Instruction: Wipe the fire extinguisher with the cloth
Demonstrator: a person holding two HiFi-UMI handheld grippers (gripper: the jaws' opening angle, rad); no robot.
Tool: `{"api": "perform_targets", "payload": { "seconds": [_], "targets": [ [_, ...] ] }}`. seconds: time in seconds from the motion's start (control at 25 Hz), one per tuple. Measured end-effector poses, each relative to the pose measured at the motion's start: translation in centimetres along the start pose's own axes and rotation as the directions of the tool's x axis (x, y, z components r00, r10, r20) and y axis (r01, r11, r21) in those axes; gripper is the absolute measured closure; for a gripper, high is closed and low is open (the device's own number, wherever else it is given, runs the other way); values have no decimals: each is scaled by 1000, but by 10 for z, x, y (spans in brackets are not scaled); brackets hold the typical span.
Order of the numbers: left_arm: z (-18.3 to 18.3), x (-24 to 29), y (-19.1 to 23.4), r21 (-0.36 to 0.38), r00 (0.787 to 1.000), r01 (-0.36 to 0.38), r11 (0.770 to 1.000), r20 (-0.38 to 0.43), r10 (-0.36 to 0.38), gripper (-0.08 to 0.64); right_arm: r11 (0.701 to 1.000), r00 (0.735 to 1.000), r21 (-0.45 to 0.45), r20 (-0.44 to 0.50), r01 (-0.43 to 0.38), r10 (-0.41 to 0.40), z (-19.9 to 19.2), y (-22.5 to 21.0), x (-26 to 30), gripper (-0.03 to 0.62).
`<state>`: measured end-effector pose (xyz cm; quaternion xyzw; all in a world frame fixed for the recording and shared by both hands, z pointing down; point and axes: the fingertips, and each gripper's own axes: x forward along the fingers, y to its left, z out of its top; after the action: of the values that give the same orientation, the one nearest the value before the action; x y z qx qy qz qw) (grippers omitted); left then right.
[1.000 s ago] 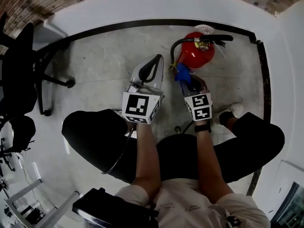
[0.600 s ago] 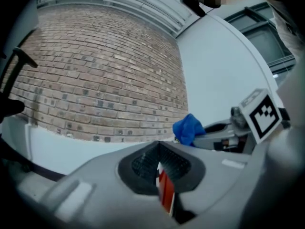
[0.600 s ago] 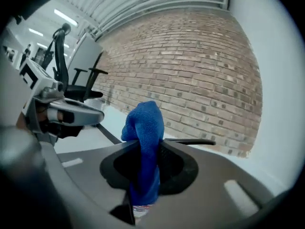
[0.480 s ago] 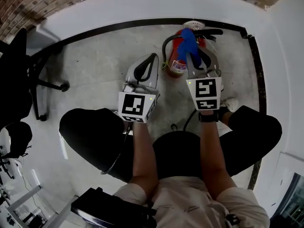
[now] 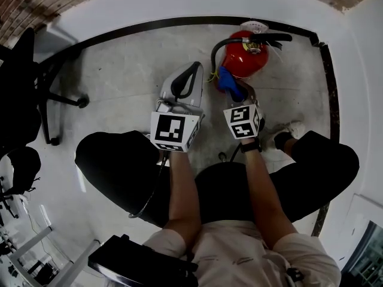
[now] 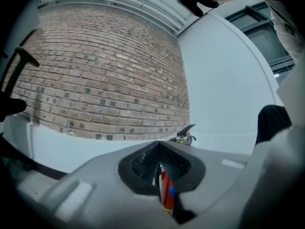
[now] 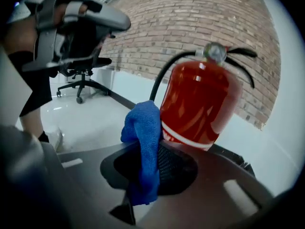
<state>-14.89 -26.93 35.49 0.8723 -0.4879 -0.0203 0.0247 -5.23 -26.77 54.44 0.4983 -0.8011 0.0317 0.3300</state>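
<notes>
The brick wall (image 7: 190, 23) rises well beyond both grippers, and the grey floor (image 5: 131, 70) spreads beneath them. Just ahead of the right gripper (image 5: 234, 93) stands the red fire extinguisher (image 5: 244, 61), upright on that floor near the foot of the wall. Its black hose (image 5: 213, 57) arches over on the side nearer the left gripper (image 5: 192, 72). The extinguisher stands free with nothing bracing it, so the likeliest trouble is a hard sideways wipe rocking or toppling it, since the left gripper is off to the side and touches nothing. A stroke carried too high could also snag the cloth on the hose or on the lever (image 5: 272, 39) at the top. The left gripper's 2 jaws are closed together with only a thin slit between them, and they carry nothing. The right gripper's jaws are clamped tight on the blue cloth (image 5: 225, 81), pinching 1 fold of it so that the rest bunches up past the tips. That shallow hold could let the cloth drag out under friction. The bunched end lies against the lower side of the red body and seems to be touching it, though the angle leaves a little doubt.
</notes>
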Motion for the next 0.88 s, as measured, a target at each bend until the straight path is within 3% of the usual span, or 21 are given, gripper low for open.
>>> {"api": "perform_targets", "payload": {
  "seconds": [0.36, 0.6, 0.76, 0.88],
  "targets": [
    [-17, 10, 7, -21, 1000, 3, 1000, -29, -4, 558, 995, 980, -55, -182, -86, 74, -92, 46, 83, 517],
    [-31, 14, 11, 5, 999, 5, 1000, -41, -5, 558, 976, 931, -129, -345, -174, 120, -155, 72, 122, 517],
    [-33, 14, 6, -5, 995, 21, 1000, -94, -21, 558, 975, 883, -91, -447, -205, 144, -198, 75, 133, 517],
    [-33, 15, 8, 14, 995, 19, 1000, -98, -18, 558, 968, 882, -84, -438, -235, 176, -206, 75, 139, 520]
  ]
}}
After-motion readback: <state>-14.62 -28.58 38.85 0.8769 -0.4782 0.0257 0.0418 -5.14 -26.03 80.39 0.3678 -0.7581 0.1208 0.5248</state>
